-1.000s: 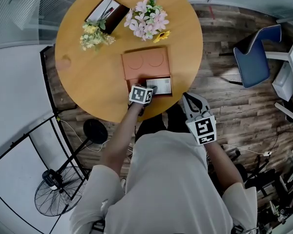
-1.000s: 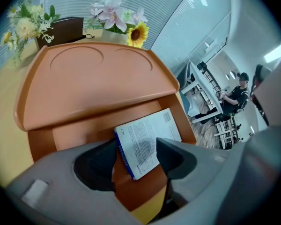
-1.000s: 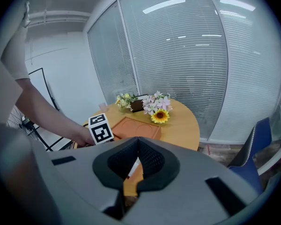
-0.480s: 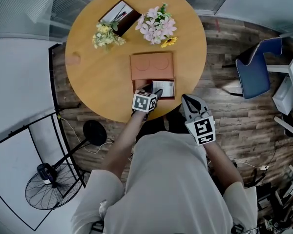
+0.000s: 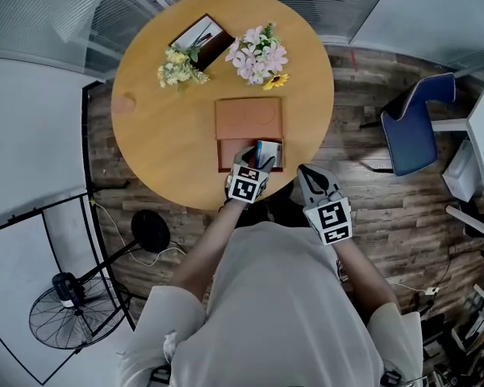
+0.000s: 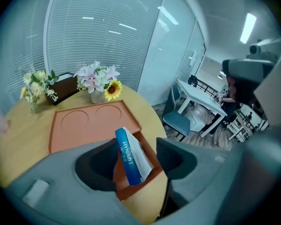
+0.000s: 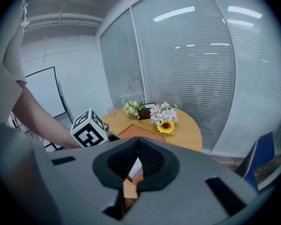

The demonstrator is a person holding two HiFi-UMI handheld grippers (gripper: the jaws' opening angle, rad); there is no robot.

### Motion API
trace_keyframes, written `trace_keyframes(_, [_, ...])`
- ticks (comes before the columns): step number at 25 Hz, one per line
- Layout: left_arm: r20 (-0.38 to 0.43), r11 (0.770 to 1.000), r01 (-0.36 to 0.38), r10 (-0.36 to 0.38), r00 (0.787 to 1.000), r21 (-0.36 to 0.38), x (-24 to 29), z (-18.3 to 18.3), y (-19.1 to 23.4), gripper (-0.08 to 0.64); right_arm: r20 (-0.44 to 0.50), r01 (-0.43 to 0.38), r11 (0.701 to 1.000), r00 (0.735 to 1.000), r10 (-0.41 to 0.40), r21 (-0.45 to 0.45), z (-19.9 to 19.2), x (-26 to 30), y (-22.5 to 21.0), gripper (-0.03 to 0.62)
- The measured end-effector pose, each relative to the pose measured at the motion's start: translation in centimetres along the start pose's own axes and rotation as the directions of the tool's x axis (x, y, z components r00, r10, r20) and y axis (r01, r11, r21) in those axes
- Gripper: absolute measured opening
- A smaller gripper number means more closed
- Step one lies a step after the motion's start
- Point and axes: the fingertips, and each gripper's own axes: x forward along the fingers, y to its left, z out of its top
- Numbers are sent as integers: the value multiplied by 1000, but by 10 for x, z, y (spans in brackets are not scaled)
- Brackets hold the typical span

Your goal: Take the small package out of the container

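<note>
An orange container (image 5: 248, 121) lies mid-table, its open compartment at the near end. The small package (image 5: 268, 152), white with a blue spine, stands tilted on edge in that compartment. My left gripper (image 5: 255, 160) reaches over it from the near table edge. In the left gripper view the package (image 6: 129, 154) sits between the jaws of the left gripper (image 6: 136, 157). It leans against the left one, and a narrow gap shows at the right one. My right gripper (image 5: 309, 175) hangs off the table's near edge. Its jaws, in the right gripper view (image 7: 137, 147), are pressed together and empty.
At the table's far side stand pink flowers with a sunflower (image 5: 259, 55), a yellow bouquet (image 5: 177, 68) and a dark box (image 5: 202, 36). A blue chair (image 5: 411, 124) stands right of the table. On the floor to the left are a fan (image 5: 60, 317) and a round stand base (image 5: 151, 230).
The package lay flat in the compartment; now it is tipped up on its edge. My left gripper has moved forward over the compartment. The right gripper has barely moved.
</note>
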Motion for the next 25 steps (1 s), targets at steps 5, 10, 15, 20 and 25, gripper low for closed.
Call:
trace_keyframes(5, [82, 999, -25, 22, 996, 29, 2, 8, -11, 256, 7, 25, 1000, 1000, -25, -4, -2, -9, -7, 3])
trace_keyframes(10, [80, 998, 1, -6, 997, 62, 9, 3, -30, 256, 10, 39, 999, 999, -39, 10, -3, -15, -10, 3])
trace_keyframes(15, [68, 998, 3, -7, 998, 70, 17, -3, -34, 256, 7, 49, 999, 999, -49, 17, -6, -18, -13, 3])
trace_keyframes(20, [32, 998, 4, -6, 999, 67, 23, -11, -35, 256, -6, 56, 998, 998, -56, 25, -13, -20, -15, 3])
trace_keyframes(25, [-50, 998, -44, 47, 998, 45, 33, -22, -24, 237, -11, 62, 998, 998, -62, 28, -17, -20, -19, 3])
